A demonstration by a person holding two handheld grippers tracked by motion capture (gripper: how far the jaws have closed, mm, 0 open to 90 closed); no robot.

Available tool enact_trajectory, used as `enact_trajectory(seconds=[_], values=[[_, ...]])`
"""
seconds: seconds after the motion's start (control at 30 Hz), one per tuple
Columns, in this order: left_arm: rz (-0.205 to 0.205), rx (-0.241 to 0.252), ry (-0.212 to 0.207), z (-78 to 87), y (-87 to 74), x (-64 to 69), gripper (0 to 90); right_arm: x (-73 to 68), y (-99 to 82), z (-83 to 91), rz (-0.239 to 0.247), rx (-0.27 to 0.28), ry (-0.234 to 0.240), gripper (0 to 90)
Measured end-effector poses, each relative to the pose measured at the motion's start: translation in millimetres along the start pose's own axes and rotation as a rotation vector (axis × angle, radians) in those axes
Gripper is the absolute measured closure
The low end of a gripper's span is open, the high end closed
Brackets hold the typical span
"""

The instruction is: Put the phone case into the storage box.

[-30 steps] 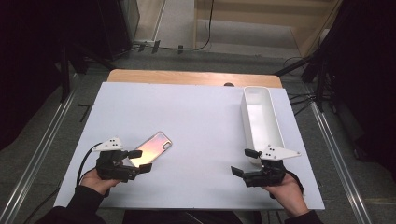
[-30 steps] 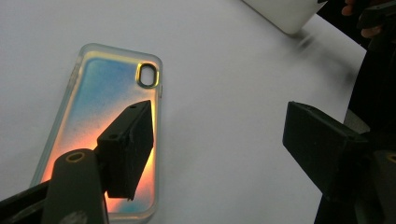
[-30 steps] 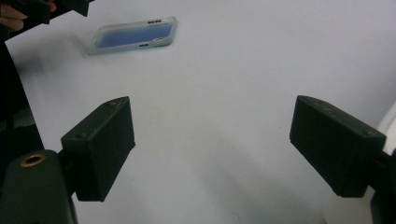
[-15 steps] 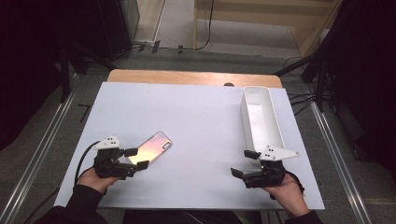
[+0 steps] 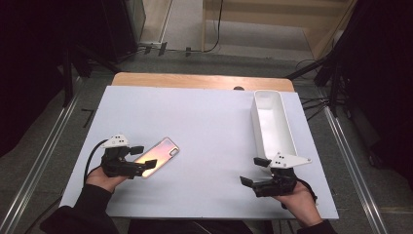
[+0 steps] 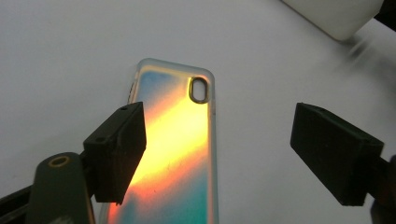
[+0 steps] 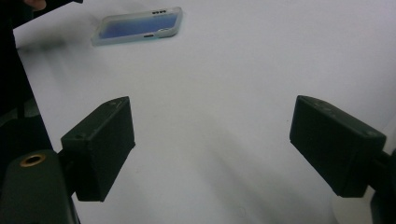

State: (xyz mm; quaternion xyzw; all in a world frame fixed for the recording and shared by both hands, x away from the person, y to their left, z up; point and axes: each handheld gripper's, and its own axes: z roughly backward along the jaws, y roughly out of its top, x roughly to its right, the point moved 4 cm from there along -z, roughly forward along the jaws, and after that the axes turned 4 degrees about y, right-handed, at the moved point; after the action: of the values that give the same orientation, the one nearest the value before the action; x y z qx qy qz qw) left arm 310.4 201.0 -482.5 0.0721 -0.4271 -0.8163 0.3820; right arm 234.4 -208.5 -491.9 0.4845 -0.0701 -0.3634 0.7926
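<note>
The iridescent, clear-edged plastic phone case [image 5: 158,156] lies flat on the white table sheet [image 5: 204,131] at about eight o'clock. The left gripper [image 5: 141,156] straddles its near end, jaws apart and just opened wider, pads off it. The right gripper [image 5: 253,170], at five o'clock, holds nothing, jaws spread, beside the long white plastic tray [image 5: 272,122].

Right gripper [image 7: 212,154] jaws wide apart over white table [image 7: 243,93], phone case [image 7: 137,25] far off
</note>
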Motion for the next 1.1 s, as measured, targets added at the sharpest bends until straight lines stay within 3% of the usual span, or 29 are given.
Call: enact_trajectory(seconds=[0.17,0.27,0.3,0.33,0.4,0.57,0.83,1.1], values=[[0.001,0.025,-0.032,-1.2,5.4,-0.9,12.5,-0.3,-0.1,0.0,-0.002,-0.001,0.002,12.6],[0.026,0.03,-0.055,-1.9,8.3,-2.1,12.3,-0.4,-0.1,0.1,-0.003,-0.001,0.002,12.6],[0.03,0.026,-0.066,-1.9,9.5,-2.4,10.6,-0.4,-0.1,0.2,-0.003,-0.001,0.003,12.6],[0.034,0.023,-0.072,-2.7,10.7,-2.1,1.1,-0.7,-0.2,0.3,-0.004,-0.002,0.004,12.6],[0.011,0.016,-0.072,-4.9,14.8,-1.1,0.0,-0.5,0.0,0.4,-0.001,0.001,0.001,12.7],[0.002,0.029,-0.075,-6.9,20.7,-1.9,0.0,-0.5,-0.1,0.5,0.001,0.0,0.001,12.6],[-0.016,0.019,-0.027,-15.0,26.4,-6.3,0.0,-1.2,-0.3,0.4,-0.005,-0.003,0.005,12.6],[-0.055,0.029,-0.009,-21.8,28.5,-7.6,3.6,-0.6,-0.5,0.4,-0.001,-0.005,0.001,12.7]])
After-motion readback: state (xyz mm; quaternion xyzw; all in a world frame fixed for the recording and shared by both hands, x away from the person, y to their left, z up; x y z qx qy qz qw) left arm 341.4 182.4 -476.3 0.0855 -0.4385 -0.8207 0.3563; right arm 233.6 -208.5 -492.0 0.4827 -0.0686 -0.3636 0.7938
